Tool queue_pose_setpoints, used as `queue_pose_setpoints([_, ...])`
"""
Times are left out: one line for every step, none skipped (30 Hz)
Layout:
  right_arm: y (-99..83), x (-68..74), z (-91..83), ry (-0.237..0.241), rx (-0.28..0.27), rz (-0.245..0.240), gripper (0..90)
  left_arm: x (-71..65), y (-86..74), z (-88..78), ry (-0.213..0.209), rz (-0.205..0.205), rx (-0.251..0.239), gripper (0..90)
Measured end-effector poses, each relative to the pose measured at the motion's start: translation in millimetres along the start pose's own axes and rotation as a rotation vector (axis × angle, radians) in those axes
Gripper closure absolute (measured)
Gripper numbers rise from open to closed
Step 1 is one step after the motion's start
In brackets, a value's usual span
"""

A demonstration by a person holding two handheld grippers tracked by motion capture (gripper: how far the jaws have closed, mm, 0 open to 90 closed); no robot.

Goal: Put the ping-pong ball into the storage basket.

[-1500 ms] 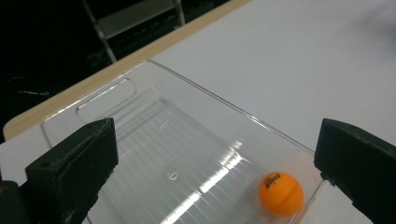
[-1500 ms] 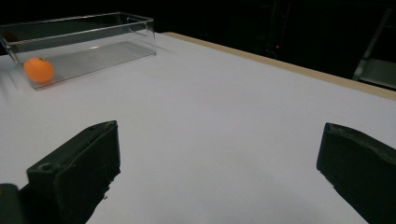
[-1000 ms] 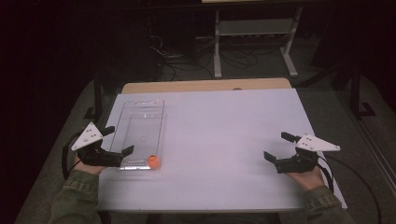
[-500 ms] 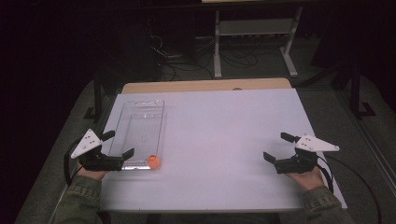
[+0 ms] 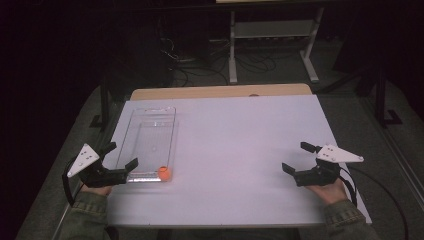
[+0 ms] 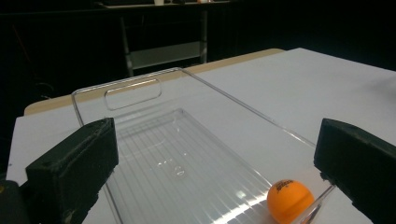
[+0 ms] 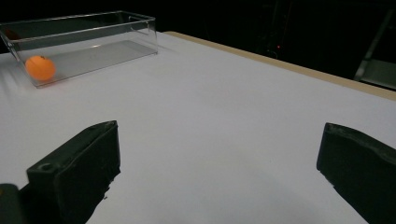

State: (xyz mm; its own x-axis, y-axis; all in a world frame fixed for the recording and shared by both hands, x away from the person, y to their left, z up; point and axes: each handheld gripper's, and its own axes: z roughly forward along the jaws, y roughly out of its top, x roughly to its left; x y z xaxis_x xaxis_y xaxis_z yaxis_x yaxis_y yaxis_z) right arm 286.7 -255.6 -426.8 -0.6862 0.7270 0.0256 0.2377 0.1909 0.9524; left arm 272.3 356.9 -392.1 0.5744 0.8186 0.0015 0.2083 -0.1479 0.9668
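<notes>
- Your left gripper (image 5: 121, 158) sits at the table's 7 o'clock, jaws spread wide and holding nothing, just beside the near end of the bin (image 5: 149, 145).
- The ball (image 5: 165, 173) lies inside the bin, in its near corner at the gripper's 2 o'clock, touching the end wall.
- It looks light, smooth and hard, so it will likely roll or squirt out under a squeeze; close across its middle, gently.
- The bin's clear walls look stiff but slick; come in from above, clear of the rim.
- Your right gripper (image 5: 300, 157) rests at 5 o'clock, also spread and empty, well apart from the ball.
</notes>
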Motion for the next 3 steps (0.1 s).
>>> queue_pose_setpoints([0.0,0.0,0.1,0.0,0.0,0.0,0.0,-0.5,-1.9,-0.7,0.005,-0.003,-0.003,0.0])
queue_pose_setpoints([-0.1,0.0,0.2,0.001,0.0,-0.001,0.0,-0.5,-3.5,-1.6,0.009,0.002,-0.003,0.0])
queue_pose_setpoints([-0.1,0.1,0.3,0.001,0.001,-0.002,0.0,-0.7,-4.5,-2.5,0.019,0.003,-0.007,0.0])
